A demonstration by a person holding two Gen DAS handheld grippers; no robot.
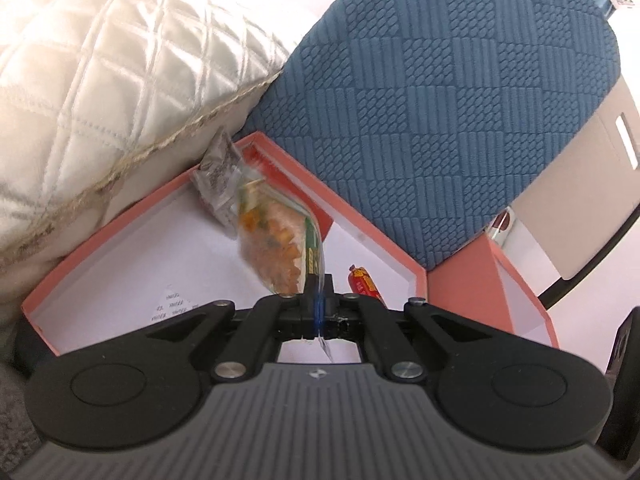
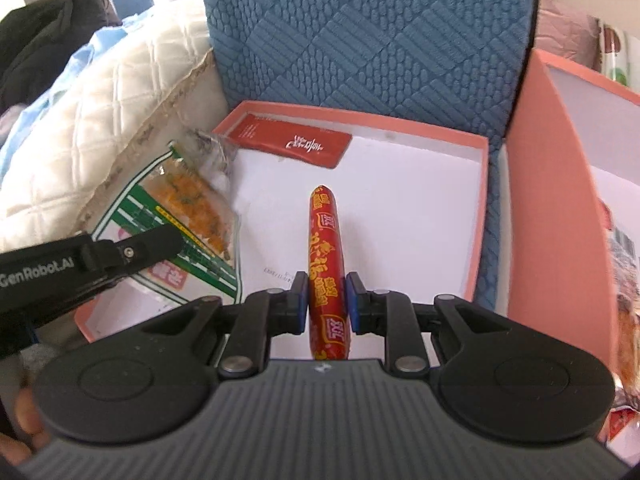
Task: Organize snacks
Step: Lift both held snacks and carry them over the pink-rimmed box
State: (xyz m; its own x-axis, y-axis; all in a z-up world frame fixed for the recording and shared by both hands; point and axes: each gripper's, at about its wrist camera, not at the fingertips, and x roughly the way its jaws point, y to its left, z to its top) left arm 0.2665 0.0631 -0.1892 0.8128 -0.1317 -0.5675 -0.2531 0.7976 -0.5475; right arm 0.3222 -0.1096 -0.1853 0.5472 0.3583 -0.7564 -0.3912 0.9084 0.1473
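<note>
Right wrist: sausage (image 2: 327, 280) inside gripper (image 2: 328, 300).

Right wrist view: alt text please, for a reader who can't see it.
The right gripper clamps a red sausage stick over an open pink box. At left, the left gripper holds a clear snack bag.

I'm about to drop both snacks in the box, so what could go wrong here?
The left gripper pinches only the edge of the snack bag, so it may slip or swing. The sausage juts far past the right gripper and could pivot. The blue cushion crowds the pink box.
</note>
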